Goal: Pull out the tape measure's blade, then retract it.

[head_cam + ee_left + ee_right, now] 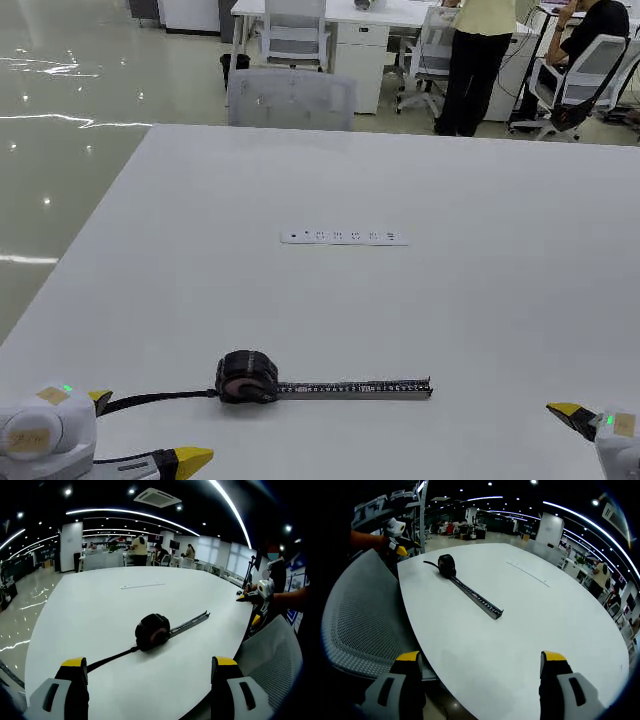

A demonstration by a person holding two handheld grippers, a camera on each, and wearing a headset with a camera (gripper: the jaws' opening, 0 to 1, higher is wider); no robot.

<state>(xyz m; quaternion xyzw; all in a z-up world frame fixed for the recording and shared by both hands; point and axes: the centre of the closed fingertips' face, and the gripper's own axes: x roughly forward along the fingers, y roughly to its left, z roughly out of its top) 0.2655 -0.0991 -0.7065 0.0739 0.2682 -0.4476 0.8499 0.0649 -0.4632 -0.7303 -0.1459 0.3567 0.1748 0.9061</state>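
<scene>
A black tape measure [247, 377] lies on the white table [400, 300] near its front edge. Its blade [355, 388] is drawn out flat to the right, and a black strap [160, 400] trails left. My left gripper [147, 430] hovers open just left of the case, empty. The right gripper [575, 420] sits open at the lower right, well past the blade's end. The left gripper view looks at the case [152, 631] between wide jaws [150, 667], with the blade [189, 623] running away. In the right gripper view the blade [477, 598] leads to the case [446, 565], far from my gripper [480, 657].
A white socket strip [343, 237] is set in the middle of the table. A grey chair [290, 100] stands at the far edge. A mesh chair back [360, 625] sits at the near edge. People stand and sit at desks beyond [475, 60].
</scene>
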